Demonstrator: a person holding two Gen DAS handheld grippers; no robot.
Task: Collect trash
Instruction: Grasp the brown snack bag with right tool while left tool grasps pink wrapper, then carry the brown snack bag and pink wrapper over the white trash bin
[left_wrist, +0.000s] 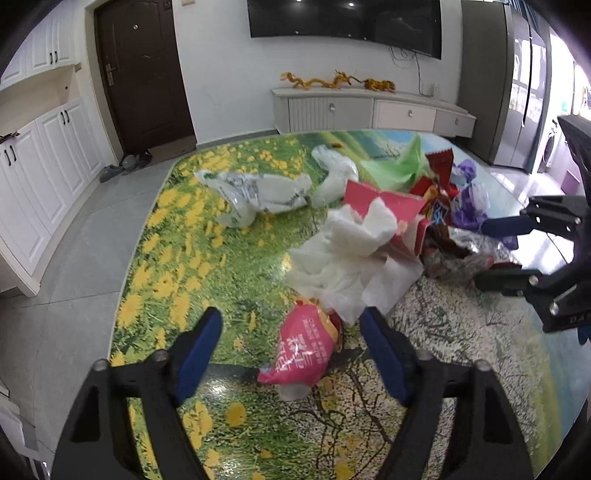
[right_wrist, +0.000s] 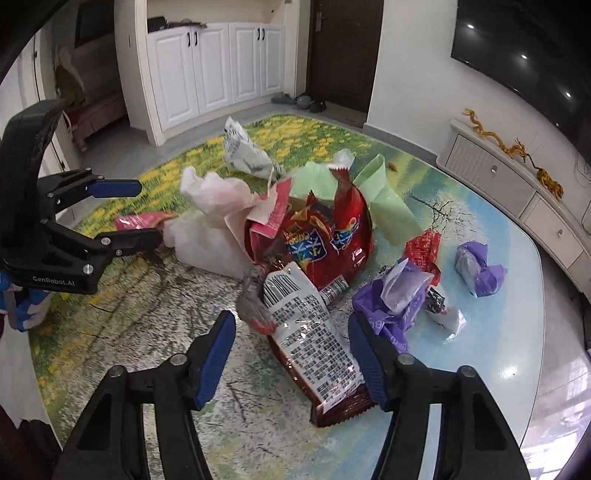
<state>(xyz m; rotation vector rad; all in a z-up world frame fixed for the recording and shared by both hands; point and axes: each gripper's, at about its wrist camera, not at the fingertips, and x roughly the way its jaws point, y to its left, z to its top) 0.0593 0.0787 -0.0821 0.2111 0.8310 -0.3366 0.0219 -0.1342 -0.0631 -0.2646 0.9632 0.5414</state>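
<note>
A heap of trash lies on the flower-print table. My left gripper is open and tilted down over a pink snack packet, which sits between the blue pads untouched. Crumpled white tissue lies just beyond it. My right gripper is open around a red wrapper with a white printed back; its right finger is next to the wrapper's edge and its left finger stands apart. A big red chip bag stands behind. Each gripper shows in the other's view: right gripper, left gripper.
Also on the table are a pale green bag, purple bags, a purple wad and a white printed bag. The table's rounded edge runs near the right. A low TV cabinet and white cupboards line the walls.
</note>
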